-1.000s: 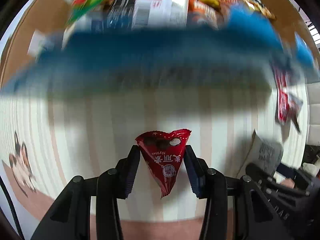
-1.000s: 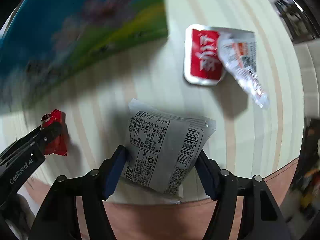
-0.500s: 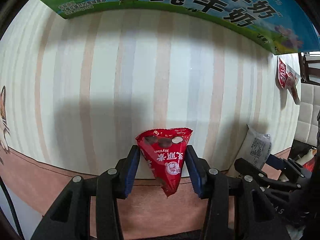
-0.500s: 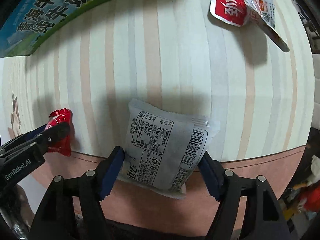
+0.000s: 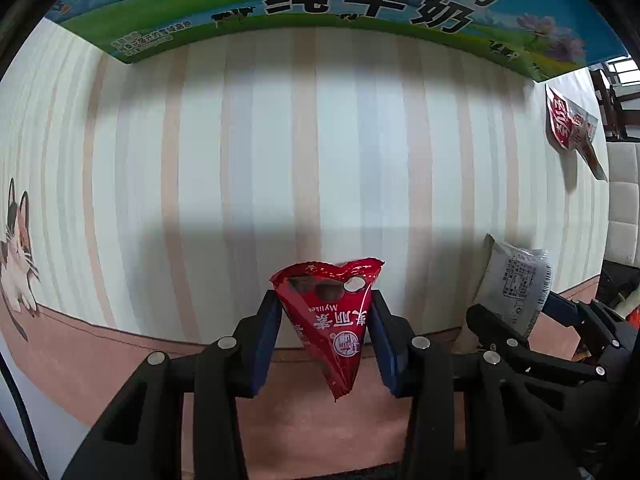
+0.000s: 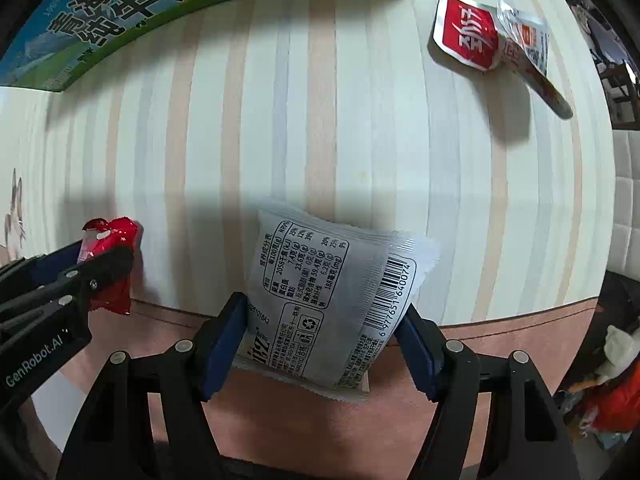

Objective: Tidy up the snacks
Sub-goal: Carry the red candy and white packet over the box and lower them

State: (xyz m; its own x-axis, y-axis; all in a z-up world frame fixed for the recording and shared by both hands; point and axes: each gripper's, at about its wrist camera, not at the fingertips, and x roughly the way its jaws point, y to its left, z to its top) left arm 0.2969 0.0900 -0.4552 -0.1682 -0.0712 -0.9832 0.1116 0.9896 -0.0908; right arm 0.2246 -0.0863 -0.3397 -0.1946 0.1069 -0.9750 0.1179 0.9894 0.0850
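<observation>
My left gripper [image 5: 325, 320] is shut on a red triangular snack packet [image 5: 332, 316], held above the striped tablecloth near its front edge. My right gripper [image 6: 322, 320] is shut on a grey-white snack packet [image 6: 328, 280] printed with a barcode. The grey packet also shows at the right of the left wrist view [image 5: 516, 284]; the red packet shows at the left of the right wrist view [image 6: 106, 256]. A blue and green milk carton box [image 5: 320, 4] stands at the far side; it also shows in the right wrist view [image 6: 132, 12].
A red and white packet with a clear wrapper [image 6: 492, 36] lies on the striped tablecloth [image 6: 320, 120] at the far right; it also shows in the left wrist view [image 5: 568, 128]. A cat print [image 5: 16, 248] marks the cloth's left edge. Clutter [image 6: 612, 392] sits beyond the table's right edge.
Both grippers have pulled back from the box toward the table's front edge, each still holding its packet. The box's open top with snacks has left the view.
</observation>
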